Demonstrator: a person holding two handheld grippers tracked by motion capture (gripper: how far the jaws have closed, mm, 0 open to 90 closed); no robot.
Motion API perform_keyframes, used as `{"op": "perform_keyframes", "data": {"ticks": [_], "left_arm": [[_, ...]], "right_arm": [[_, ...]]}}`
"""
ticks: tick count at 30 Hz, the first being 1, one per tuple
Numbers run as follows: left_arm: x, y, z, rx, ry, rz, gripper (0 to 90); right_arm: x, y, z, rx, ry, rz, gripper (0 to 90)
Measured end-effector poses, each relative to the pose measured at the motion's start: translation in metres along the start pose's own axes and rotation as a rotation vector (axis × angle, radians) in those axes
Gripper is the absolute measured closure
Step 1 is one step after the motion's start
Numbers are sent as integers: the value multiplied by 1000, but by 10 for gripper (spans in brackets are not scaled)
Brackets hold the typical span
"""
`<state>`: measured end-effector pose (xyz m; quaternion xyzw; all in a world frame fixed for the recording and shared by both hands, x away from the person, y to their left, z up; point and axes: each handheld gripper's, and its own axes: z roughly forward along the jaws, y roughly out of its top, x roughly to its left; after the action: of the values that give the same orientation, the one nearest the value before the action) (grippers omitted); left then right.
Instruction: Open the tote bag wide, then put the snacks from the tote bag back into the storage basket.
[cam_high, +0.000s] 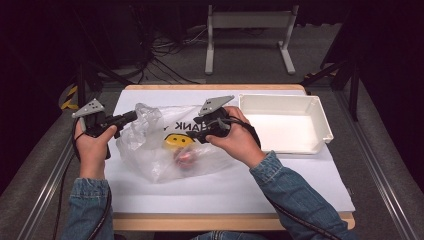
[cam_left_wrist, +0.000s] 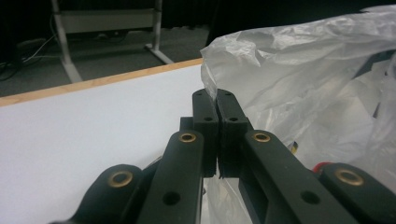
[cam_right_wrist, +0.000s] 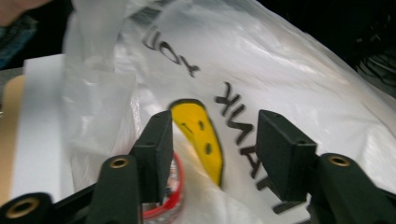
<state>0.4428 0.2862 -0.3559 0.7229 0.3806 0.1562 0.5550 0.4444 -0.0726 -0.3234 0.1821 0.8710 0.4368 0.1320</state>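
Observation:
A clear plastic bag with a yellow smiley face and black lettering lies crumpled on the white table cover. Something red shows through the film; in the right gripper view it looks like a red-rimmed clear item. My left gripper is shut on the bag's upper left edge, and the thin film is pinched between its pads. My right gripper hovers over the printed side of the bag with its jaws apart and nothing pressed between them.
A white rectangular tray sits at the right of the table, close behind the right hand. The table's wooden edge runs along the back, with a white stand on the floor beyond it.

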Motion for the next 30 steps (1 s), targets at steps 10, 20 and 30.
{"op": "perform_keyframes", "data": {"ticks": [10, 20, 30], "left_arm": [[20, -20, 16, 93, 65, -54, 896], [32, -38, 29, 166, 81, -103, 896], [36, -45, 31, 182, 82, -121, 896]], "right_arm": [[-24, -23, 20, 18, -35, 97, 236], [-16, -35, 19, 18, 7, 131, 199], [3, -44, 4, 15, 79, 133, 214]]}}
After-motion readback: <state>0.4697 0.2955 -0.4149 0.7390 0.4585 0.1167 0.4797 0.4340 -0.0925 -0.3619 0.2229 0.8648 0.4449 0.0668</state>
